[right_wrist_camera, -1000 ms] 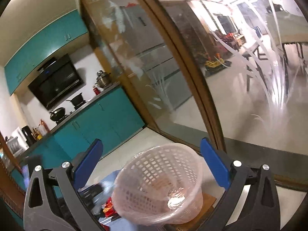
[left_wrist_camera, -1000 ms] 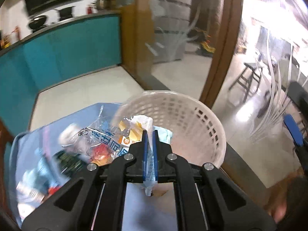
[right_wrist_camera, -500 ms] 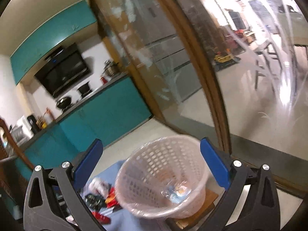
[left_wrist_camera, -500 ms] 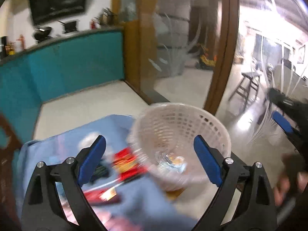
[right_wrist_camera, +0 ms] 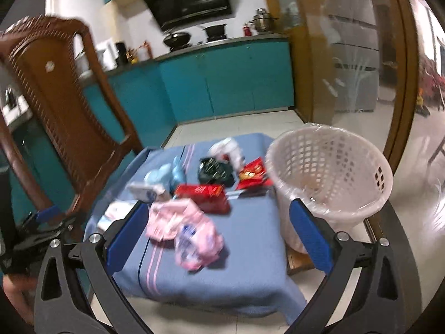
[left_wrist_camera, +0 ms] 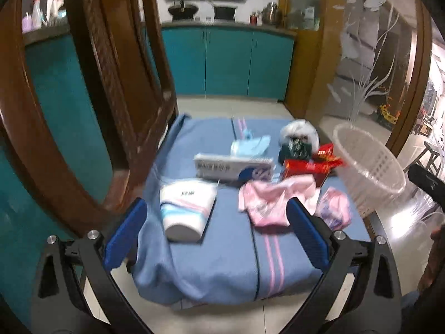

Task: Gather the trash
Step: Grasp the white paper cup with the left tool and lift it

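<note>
A low table under a blue cloth (left_wrist_camera: 222,256) carries several pieces of trash: a white tissue pack (left_wrist_camera: 187,208), a pink wrapper (left_wrist_camera: 274,200), a red box (left_wrist_camera: 306,168), a long white box (left_wrist_camera: 230,167) and a dark green bag (left_wrist_camera: 294,147). The white lattice basket (left_wrist_camera: 370,167) stands at the table's right edge. My left gripper (left_wrist_camera: 215,208) hangs over the near part of the cloth. Its jaws are opening, with nothing held between them. My right gripper (right_wrist_camera: 218,207) is open and empty, facing the pink wrapper (right_wrist_camera: 178,217), with the basket (right_wrist_camera: 331,172) to its right.
A brown wooden chair (right_wrist_camera: 64,97) stands close on the left of the table. Teal cabinets (left_wrist_camera: 228,61) line the far wall. A wood-framed glass door (right_wrist_camera: 347,55) runs behind the basket. Pale tiled floor (left_wrist_camera: 222,105) surrounds the table.
My left gripper opened and let go of the clear wrapper, which dropped into the basket. Both grippers then swung left, from over the basket to face the trash on the cloth.
</note>
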### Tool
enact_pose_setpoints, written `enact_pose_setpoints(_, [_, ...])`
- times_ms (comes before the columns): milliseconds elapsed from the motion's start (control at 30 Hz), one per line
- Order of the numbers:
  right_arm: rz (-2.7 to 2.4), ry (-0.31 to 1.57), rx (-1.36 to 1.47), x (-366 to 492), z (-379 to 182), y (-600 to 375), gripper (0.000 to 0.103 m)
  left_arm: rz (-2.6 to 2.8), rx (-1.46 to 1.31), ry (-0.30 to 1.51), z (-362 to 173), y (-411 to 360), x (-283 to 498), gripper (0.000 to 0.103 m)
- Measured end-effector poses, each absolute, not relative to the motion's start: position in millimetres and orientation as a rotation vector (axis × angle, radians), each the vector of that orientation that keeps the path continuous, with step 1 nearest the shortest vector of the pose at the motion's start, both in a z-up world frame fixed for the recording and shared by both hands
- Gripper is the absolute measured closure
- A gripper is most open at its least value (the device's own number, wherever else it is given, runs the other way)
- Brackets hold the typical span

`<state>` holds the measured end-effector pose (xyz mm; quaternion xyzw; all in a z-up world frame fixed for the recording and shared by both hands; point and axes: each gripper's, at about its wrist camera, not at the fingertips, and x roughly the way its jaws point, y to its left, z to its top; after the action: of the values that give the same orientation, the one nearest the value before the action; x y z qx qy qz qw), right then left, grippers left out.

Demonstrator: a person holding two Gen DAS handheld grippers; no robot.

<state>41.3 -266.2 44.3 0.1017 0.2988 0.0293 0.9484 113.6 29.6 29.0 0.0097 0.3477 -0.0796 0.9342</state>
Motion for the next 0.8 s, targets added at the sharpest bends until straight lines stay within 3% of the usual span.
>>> enact_pose_setpoints(800, [0.049,0.652,0.189,49.8,29.1,-250.8,0.004,-0.214,0.08,0.756,18.9,17.4,105.2,0.003])
